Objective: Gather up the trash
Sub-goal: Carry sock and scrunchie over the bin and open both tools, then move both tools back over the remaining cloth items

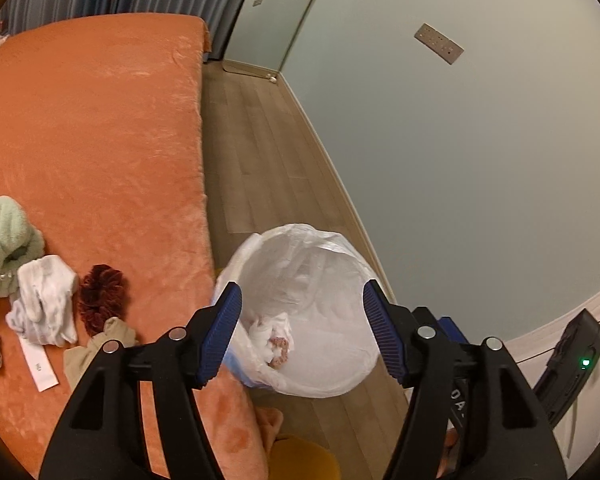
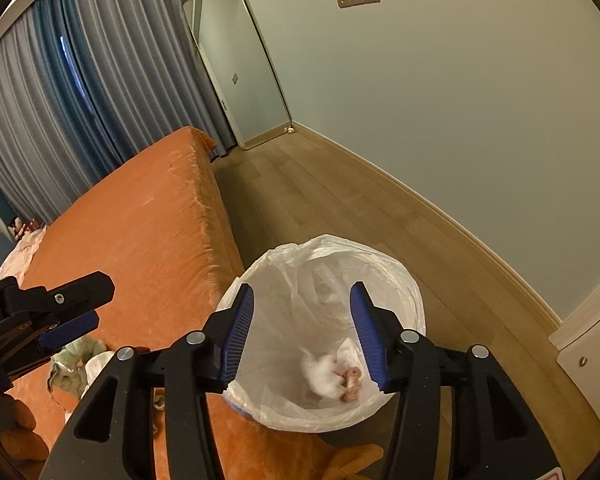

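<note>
Inside — crumpled white-and-pink trash (image 1: 271, 340)

light: dim, warm indoor | edges: fisheye-bent, vignetted | blur: falling trash (image 2: 332, 376)

Standing on the floor (image 1: 260, 152) directly ahead of and below both pairs of fingers (image 1: 222, 332): a lined bin (image 1: 320, 280), with crumpled trash (image 1: 272, 336) lying in its bottom. Lying to the left of the fingers, on the bed (image 1: 100, 120): a heap of cloths (image 1: 44, 296) and a paper slip (image 1: 40, 364). Running behind and to the right of the bin: a wall (image 1: 460, 160). Leaning in the far corner beyond the fingers: a mirror (image 2: 240, 68).
</note>
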Action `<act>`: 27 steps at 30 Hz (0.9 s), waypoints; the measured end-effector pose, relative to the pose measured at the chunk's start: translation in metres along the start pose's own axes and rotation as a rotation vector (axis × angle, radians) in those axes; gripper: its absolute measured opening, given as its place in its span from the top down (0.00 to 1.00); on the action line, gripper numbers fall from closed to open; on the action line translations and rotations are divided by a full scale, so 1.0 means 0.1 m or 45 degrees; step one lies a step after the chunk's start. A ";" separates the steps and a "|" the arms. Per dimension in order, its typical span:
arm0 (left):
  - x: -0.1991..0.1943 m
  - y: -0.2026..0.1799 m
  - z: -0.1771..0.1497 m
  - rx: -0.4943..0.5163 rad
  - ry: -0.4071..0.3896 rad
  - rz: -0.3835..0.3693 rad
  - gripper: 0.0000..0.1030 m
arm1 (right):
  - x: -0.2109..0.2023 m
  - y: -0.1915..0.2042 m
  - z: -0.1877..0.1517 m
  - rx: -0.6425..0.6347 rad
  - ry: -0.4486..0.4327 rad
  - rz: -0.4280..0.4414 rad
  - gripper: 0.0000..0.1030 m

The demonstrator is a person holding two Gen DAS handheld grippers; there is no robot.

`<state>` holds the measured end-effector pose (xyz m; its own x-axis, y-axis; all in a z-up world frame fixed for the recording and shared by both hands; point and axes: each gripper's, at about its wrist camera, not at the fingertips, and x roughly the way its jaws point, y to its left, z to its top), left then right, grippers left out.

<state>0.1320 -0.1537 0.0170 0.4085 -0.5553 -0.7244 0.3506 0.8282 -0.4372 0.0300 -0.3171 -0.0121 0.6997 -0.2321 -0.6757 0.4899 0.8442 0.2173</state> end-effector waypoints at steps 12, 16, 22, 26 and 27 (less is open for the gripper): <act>-0.41 0.48 -0.04 -0.092 -0.084 0.112 0.42 | -0.11 0.55 -0.15 -0.120 0.005 0.071 0.41; -0.55 0.66 -0.07 -0.126 -0.105 0.148 0.42 | -0.11 0.76 -0.21 -0.154 0.025 0.104 0.41; -0.73 0.95 -0.11 -0.164 -0.142 0.216 0.42 | -0.17 1.10 -0.36 -0.235 0.042 0.149 0.37; -0.84 1.14 -0.15 -0.188 -0.158 0.257 0.42 | -0.19 1.27 -0.47 -0.262 0.060 0.172 0.36; -0.86 1.18 -0.15 -0.193 -0.159 0.264 0.42 | -0.19 1.30 -0.49 -0.268 0.066 0.178 0.36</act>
<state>0.1251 -0.0069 0.0197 0.5623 -0.3702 -0.7394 0.1227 0.9216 -0.3682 0.0554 -0.1794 -0.0055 0.7228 -0.0857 -0.6858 0.2678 0.9495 0.1636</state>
